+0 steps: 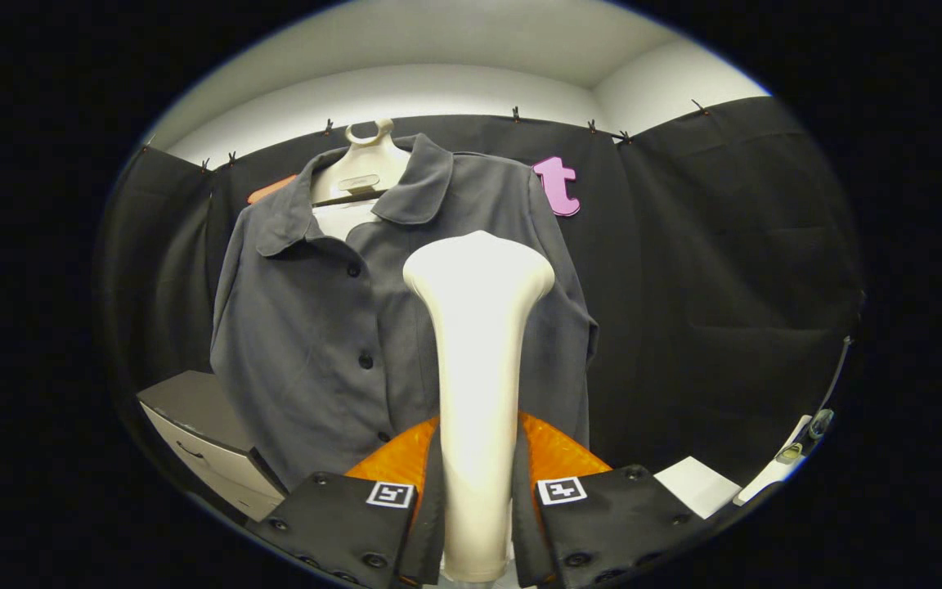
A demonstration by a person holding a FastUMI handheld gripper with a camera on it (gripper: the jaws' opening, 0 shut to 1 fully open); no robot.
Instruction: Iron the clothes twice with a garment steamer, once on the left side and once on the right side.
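Cloth walls ring the booth, and a grey shirt (405, 311) hangs buttoned on a pale hanger (361, 168) so its front faces the tool. The garment steamer (477, 368) stands upright, its head before the shirt's middle. The hand-held gripper (477, 507) clamps its handle from both sides. A grey box (201, 433) sits below the shirt.

The steamer (477, 343) is smooth, slightly glossy plastic; the shirt (316, 327) is matt woven cloth; the hanger (365, 168) looks plastic.

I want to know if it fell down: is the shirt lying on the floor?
No, the shirt hangs on a hanger beyond the steamer.
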